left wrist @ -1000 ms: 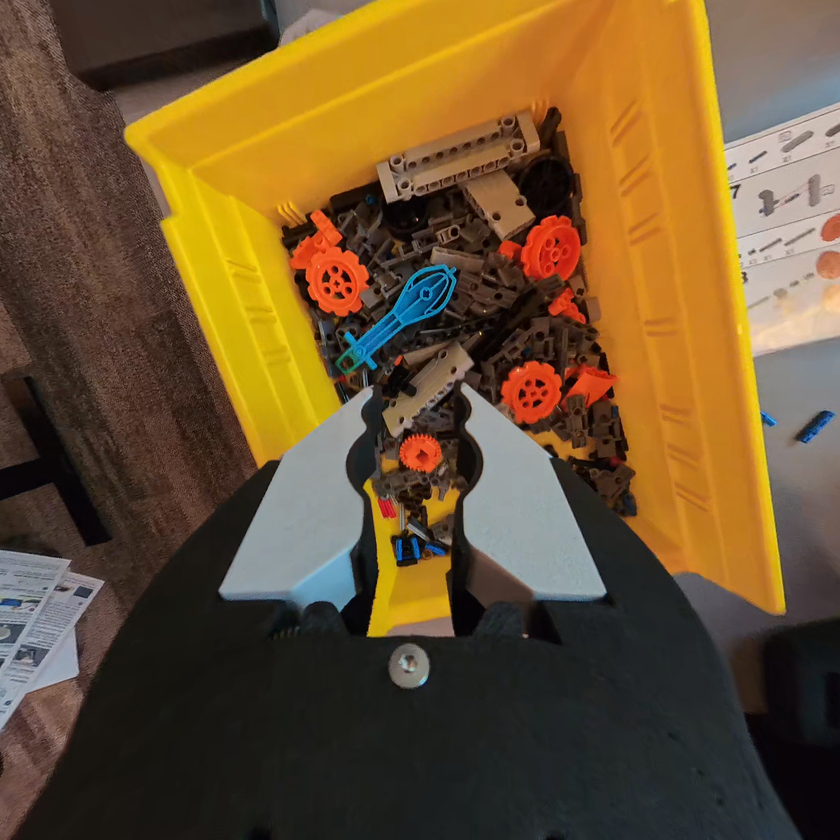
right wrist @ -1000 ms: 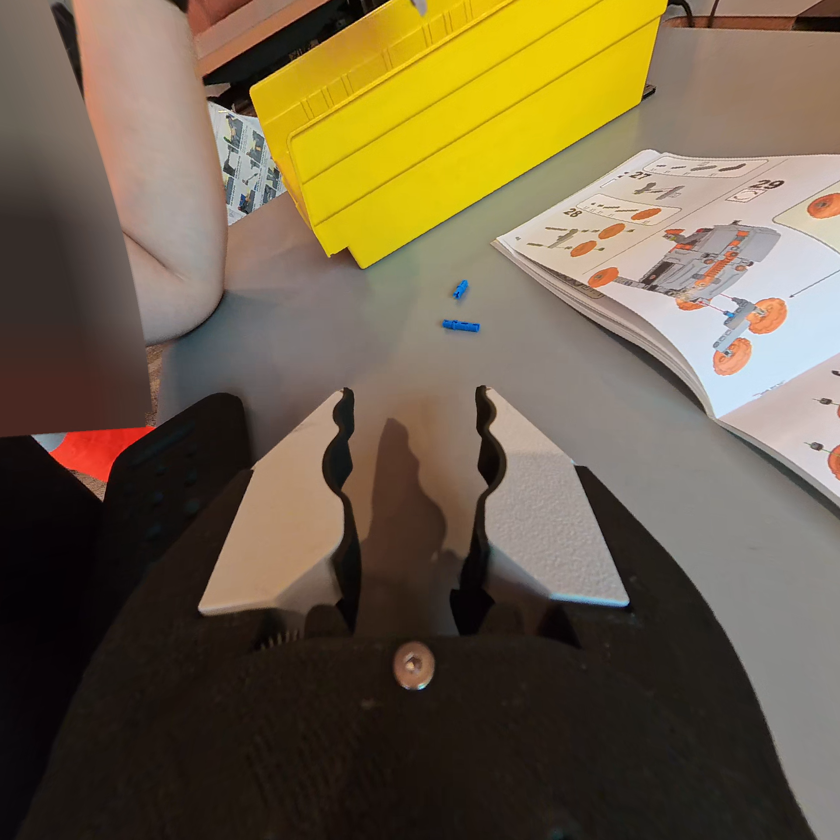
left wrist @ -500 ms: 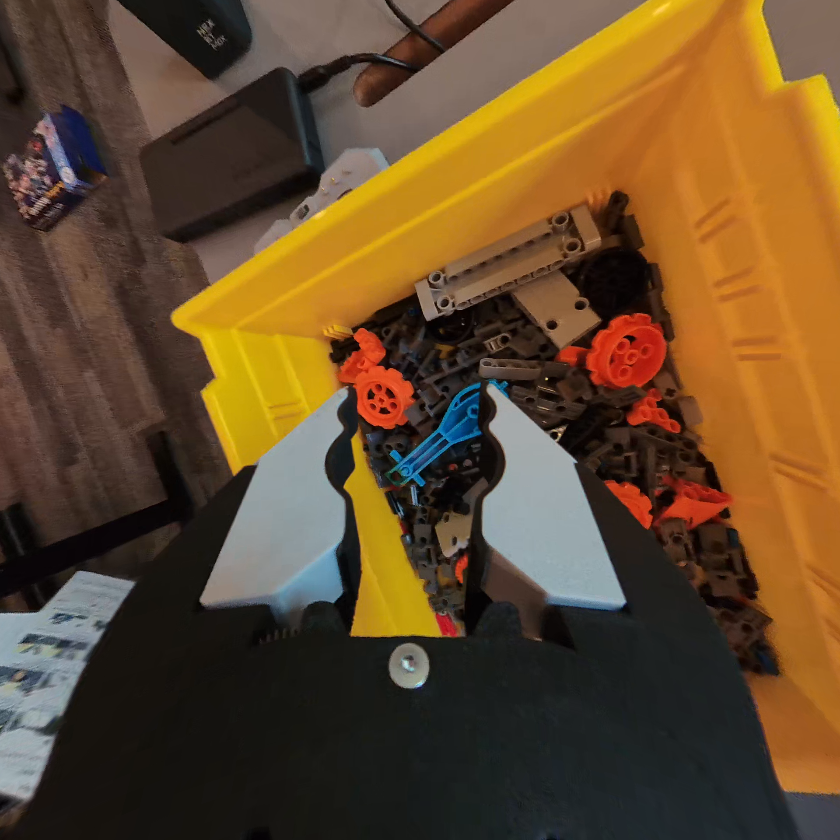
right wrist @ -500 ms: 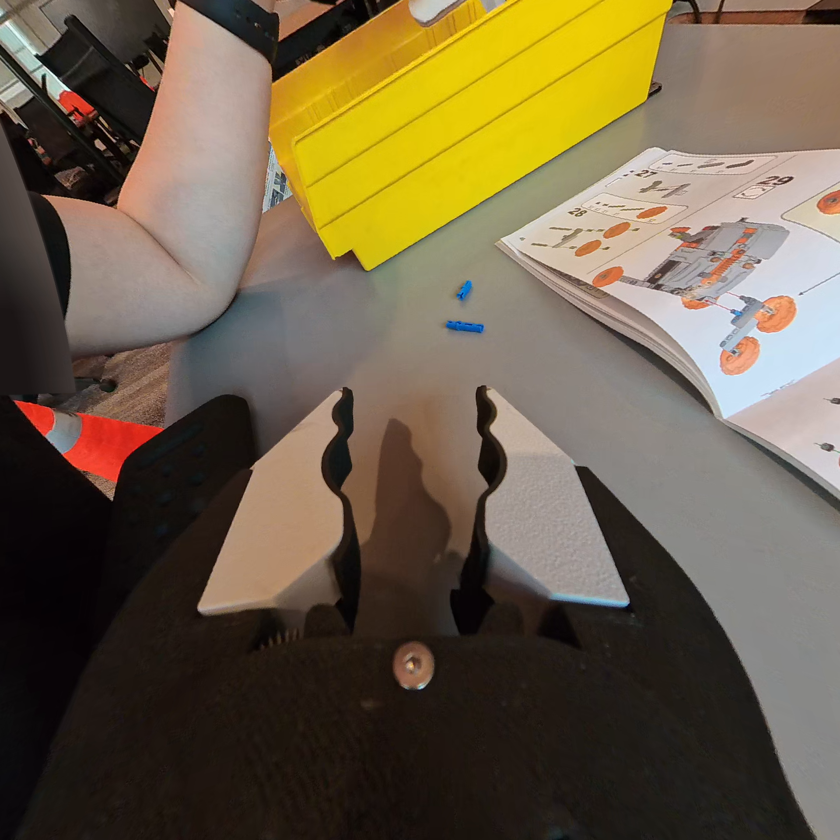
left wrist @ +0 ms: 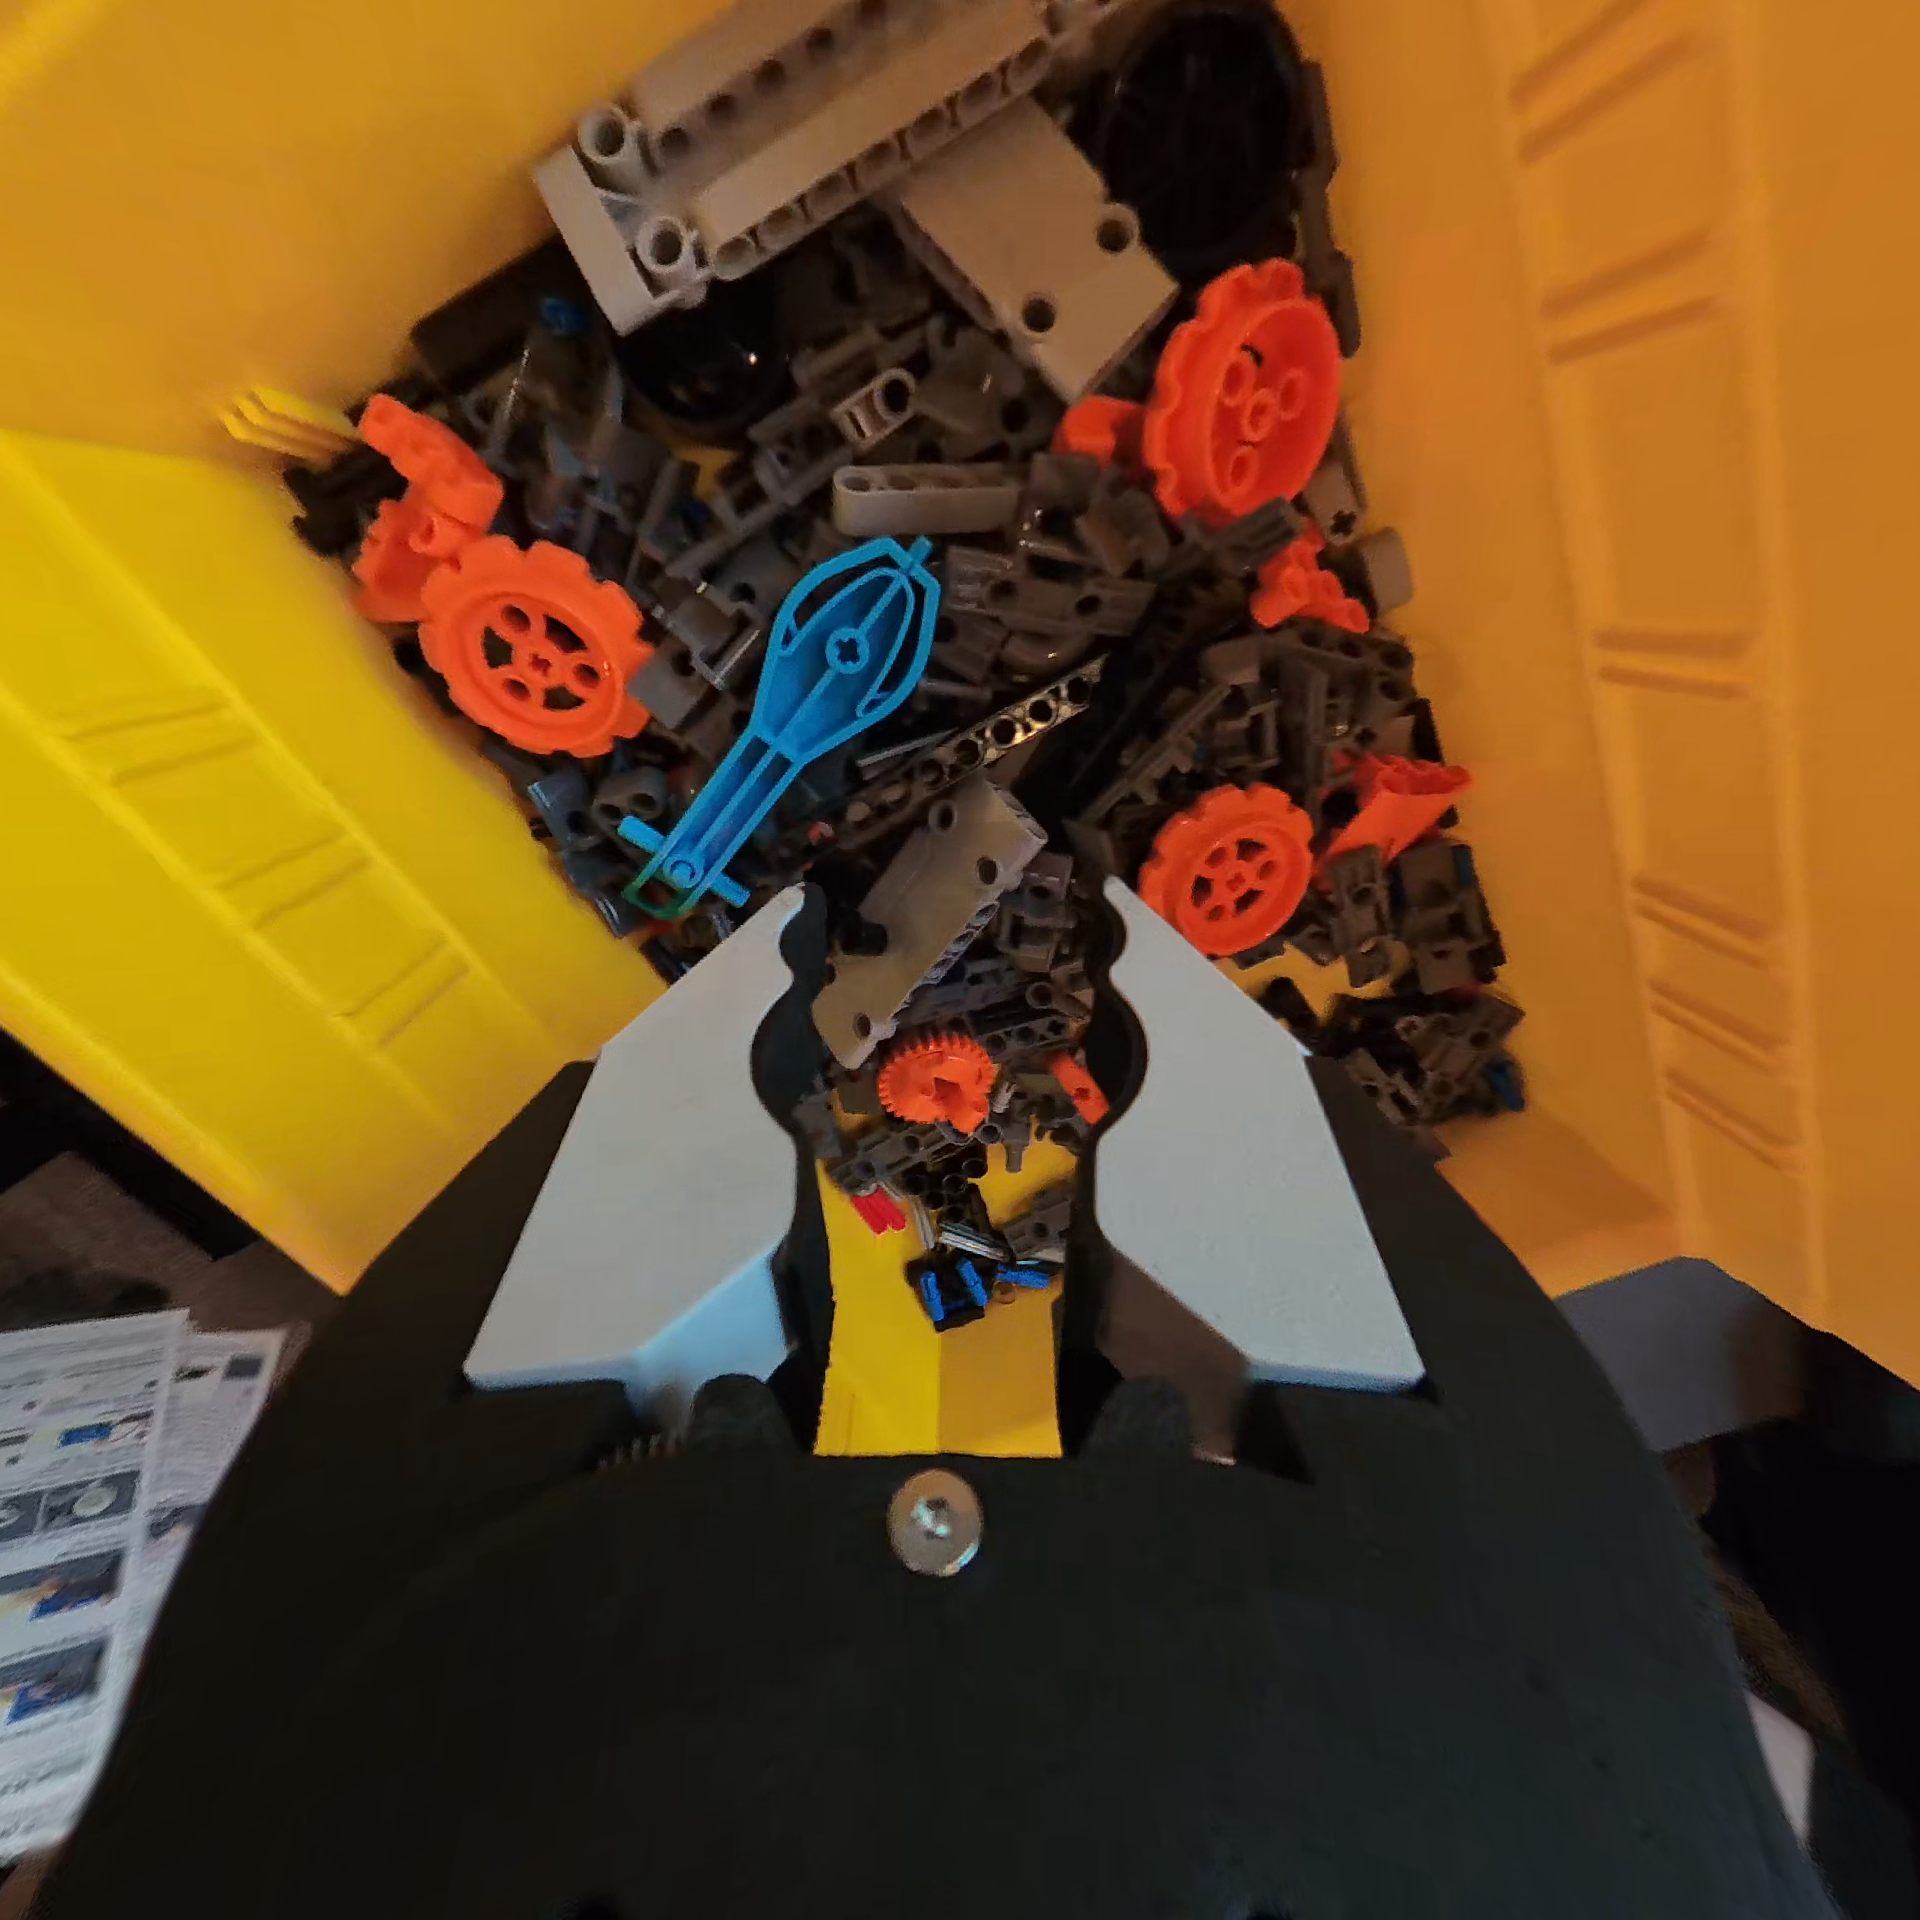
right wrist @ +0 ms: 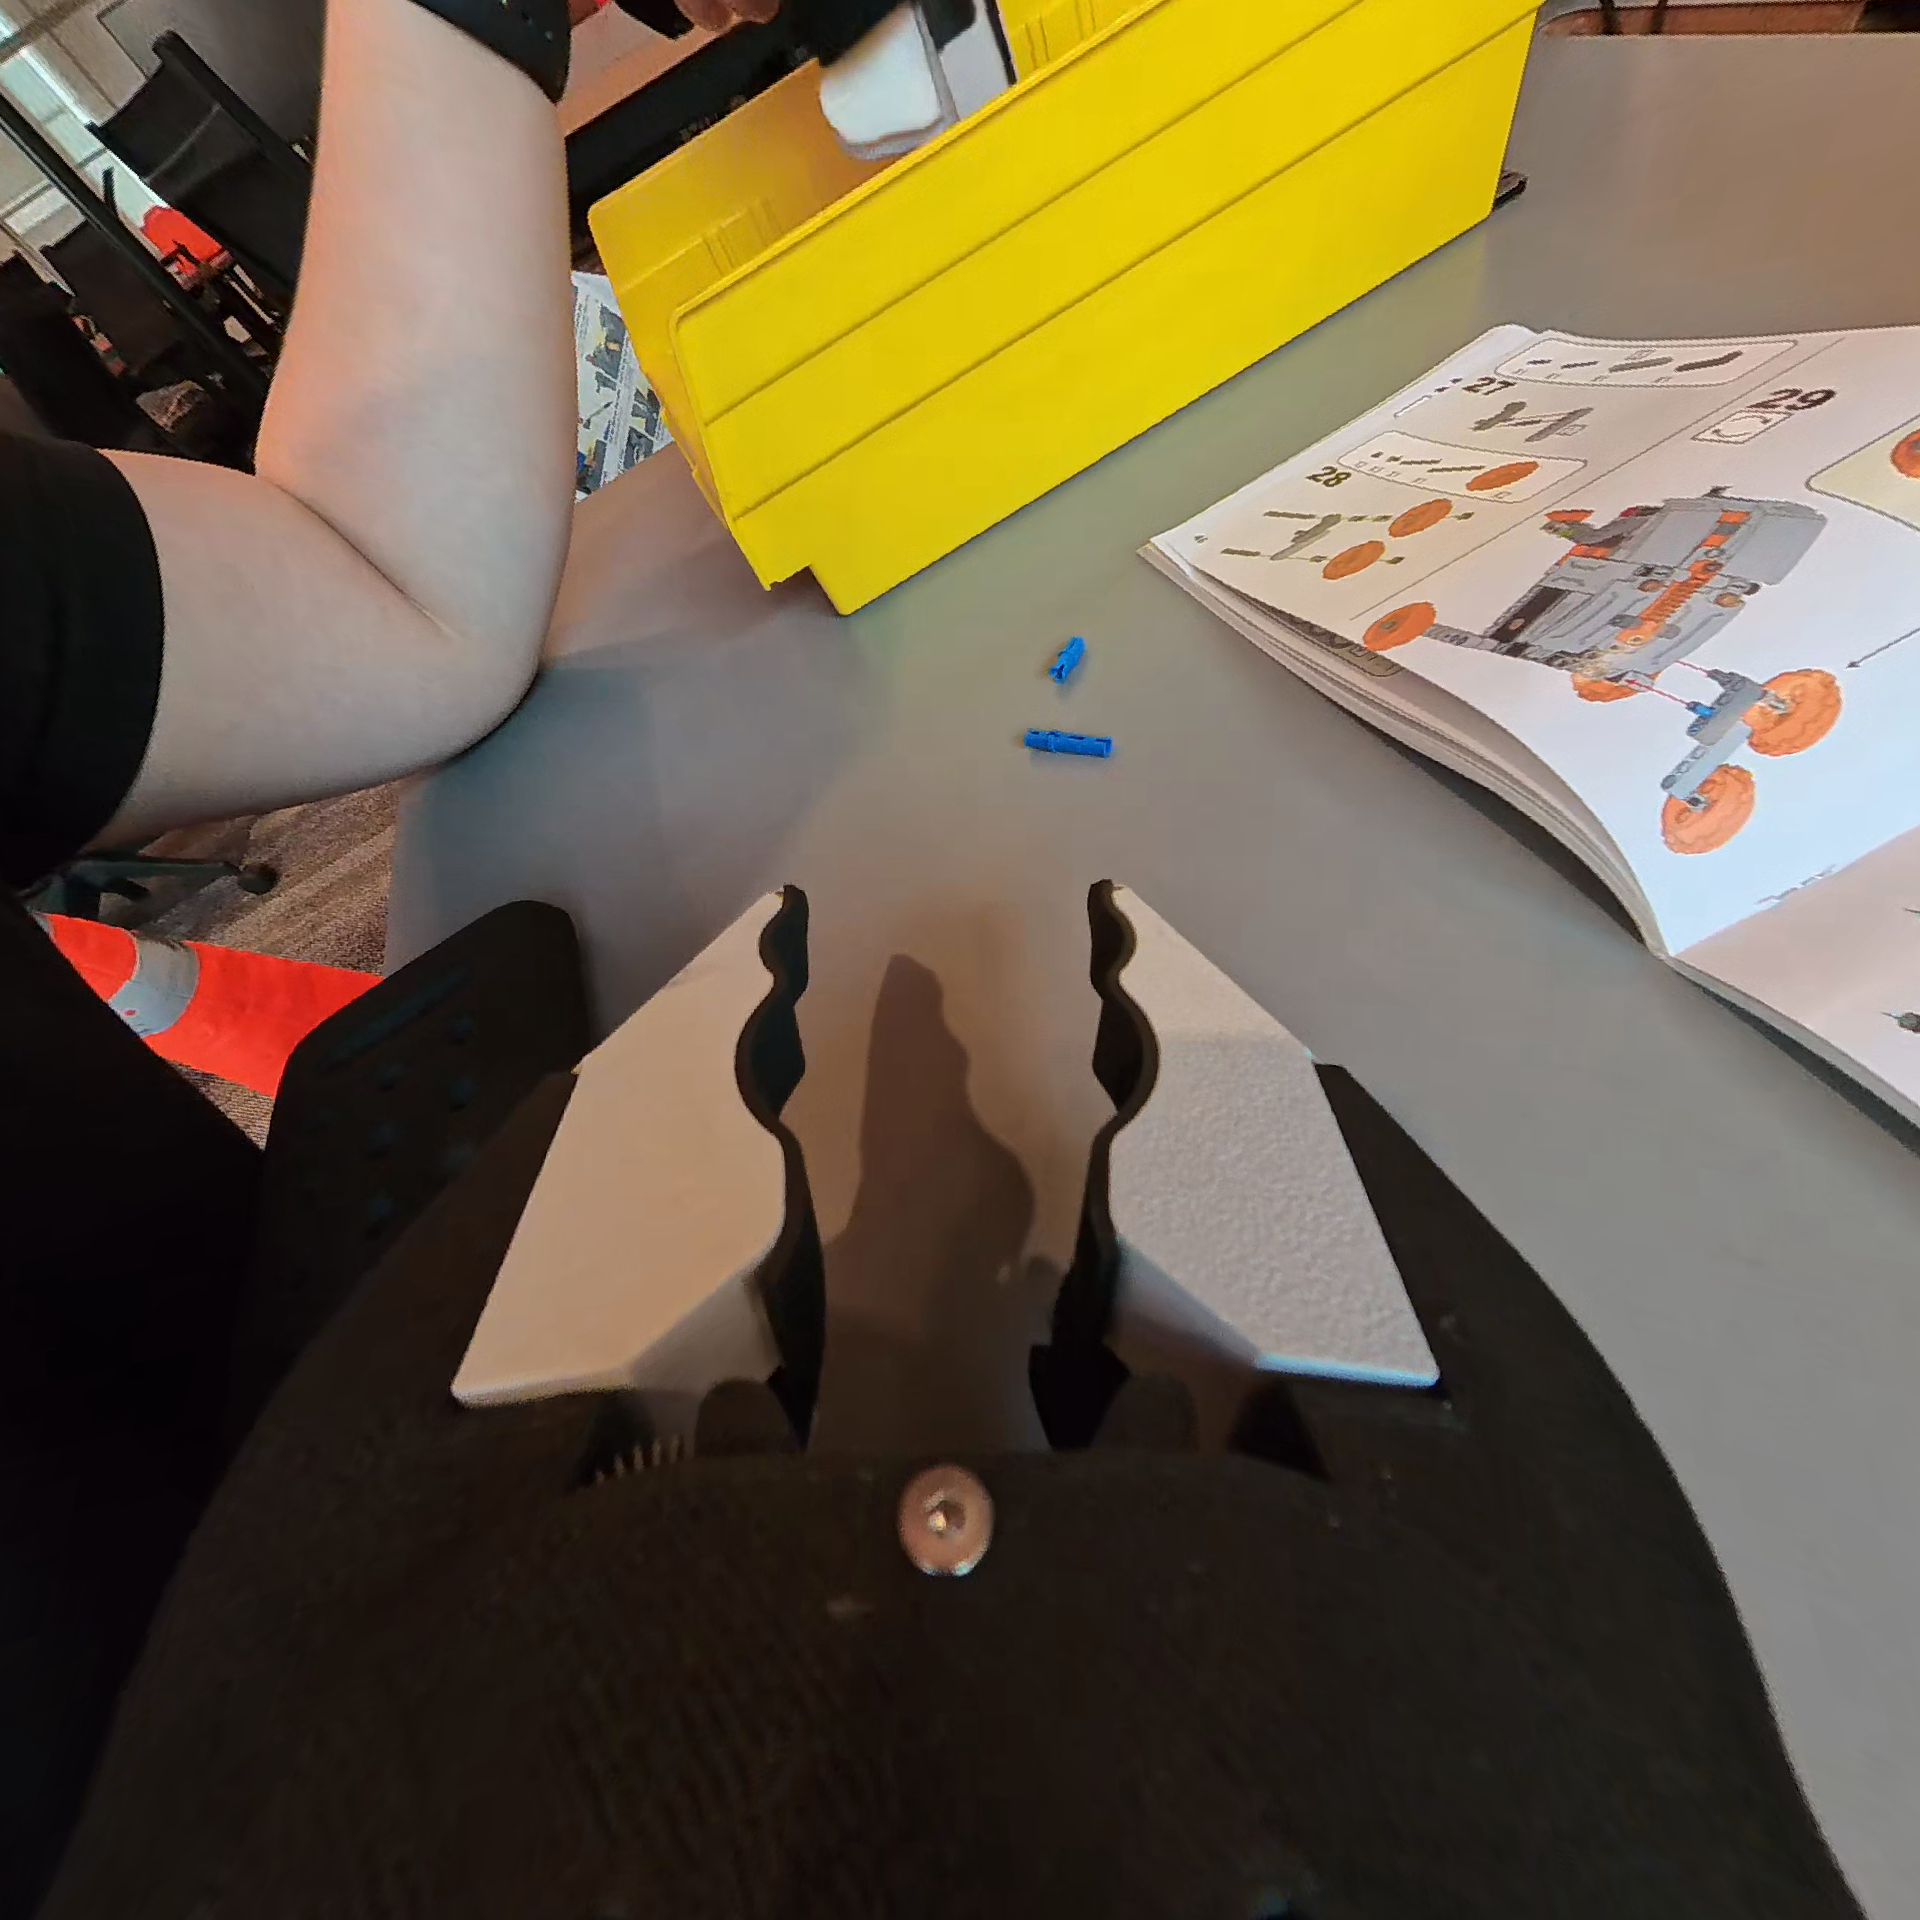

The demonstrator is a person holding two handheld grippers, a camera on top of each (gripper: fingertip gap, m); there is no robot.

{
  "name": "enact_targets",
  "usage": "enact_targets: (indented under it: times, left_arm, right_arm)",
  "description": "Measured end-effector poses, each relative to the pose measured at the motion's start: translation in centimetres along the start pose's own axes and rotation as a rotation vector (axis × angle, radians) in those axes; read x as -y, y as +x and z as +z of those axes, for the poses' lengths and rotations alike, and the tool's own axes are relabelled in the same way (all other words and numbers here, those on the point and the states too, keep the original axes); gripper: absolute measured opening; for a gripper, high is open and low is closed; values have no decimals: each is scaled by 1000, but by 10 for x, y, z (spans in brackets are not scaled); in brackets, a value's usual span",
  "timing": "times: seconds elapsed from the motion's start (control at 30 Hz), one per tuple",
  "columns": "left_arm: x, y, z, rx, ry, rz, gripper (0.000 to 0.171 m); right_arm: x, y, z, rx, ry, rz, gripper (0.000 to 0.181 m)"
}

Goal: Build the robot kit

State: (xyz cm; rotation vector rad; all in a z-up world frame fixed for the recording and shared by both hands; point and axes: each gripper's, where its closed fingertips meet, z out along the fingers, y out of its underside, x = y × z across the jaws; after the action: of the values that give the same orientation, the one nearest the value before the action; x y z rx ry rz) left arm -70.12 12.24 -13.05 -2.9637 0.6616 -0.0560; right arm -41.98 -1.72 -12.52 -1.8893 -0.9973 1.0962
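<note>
Filling most of the left wrist view, a deep yellow plastic bin [left wrist: 260, 831] holds a heap of dark grey, black and orange plastic building pieces. In the right wrist view the same bin sits at about 12 o'clock on a flat grey tabletop [right wrist: 1351, 1039], its long side running from 9 toward 2 o'clock.

An open instruction booklet [right wrist: 1558, 665] with printed build drawings lies on the table at 2 o'clock from the right gripper, well apart from it. A person's bare forearm [right wrist: 416, 364] rises at 10 o'clock, elbow near the table edge.

Inside the bin, a long light grey beam with holes [left wrist: 810, 156] lies at 12 o'clock, long axis running from 8 toward 2 o'clock. Three orange toothed wheels [left wrist: 535, 644] sit at 10, 1 and 3 o'clock of the heap. A bright blue paddle-shaped plastic piece [left wrist: 821, 707] lies in the middle, broad end pointing to 1 o'clock, thin stem to 7 o'clock.

The left gripper [left wrist: 951, 904] hangs over the near end of the heap, jaws spread and holding nothing; a short grey block with holes [left wrist: 925, 914] and a small orange gear [left wrist: 935, 1081] lie between its fingers below.

The right gripper [right wrist: 945, 894] hovers low over bare tabletop, jaws spread and empty. Two small blue pins [right wrist: 1068, 741] lie ahead at 12 o'clock, near each other; the nearer lies crosswise, 9 to 3 o'clock, the farther points toward 1 o'clock.
</note>
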Motion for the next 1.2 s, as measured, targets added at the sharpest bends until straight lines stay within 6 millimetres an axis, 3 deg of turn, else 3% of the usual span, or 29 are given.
enact_targets:
  times: [0.27, 0.33, 0.57, 0.7, 0.8, 0.87, 0.97, 1.07, 1.13, 1.2]
  left_arm:
    - [-20, -11, 13, 93, -146, 68, 38]
    - [-24, -10, 15, 94, -170, 93, 28]
    - [-49, -10, 4, 90, -222, 94, 7]
    - [-75, 6, -5, 3, -273, 27, 6]
    - [-95, 30, -9, -139, -330, -21, 0]
    - [-97, 42, -14, -210, -322, -43, 1]
    - [-77, 28, -22, -138, -203, -79, 7]
    - [-40, 4, -31, -23, -45, -104, 23]
    - [8, 0, -34, -3, 131, -83, 38]
    - [62, 12, -37, -63, 340, -31, 58]
  right_arm:
    - [0, -1, 0, 5, 3, 6, 54]
    - [0, -1, 0, 5, 3, 4, 54]
    - [1, -1, -1, 7, 8, 7, 53]
    - [1, -1, 0, 7, 5, 7, 54]
    - [1, -1, 0, 7, 6, 10, 53]
    - [0, -1, 0, 8, 4, 10, 53]
    - [0, -1, 0, 9, 2, 9, 54]
    - [0, -1, 0, 8, 0, 11, 53]
    - [0, -1, 1, 9, -3, 13, 53]
    - [-1, -1, 1, 11, -4, 14, 53]
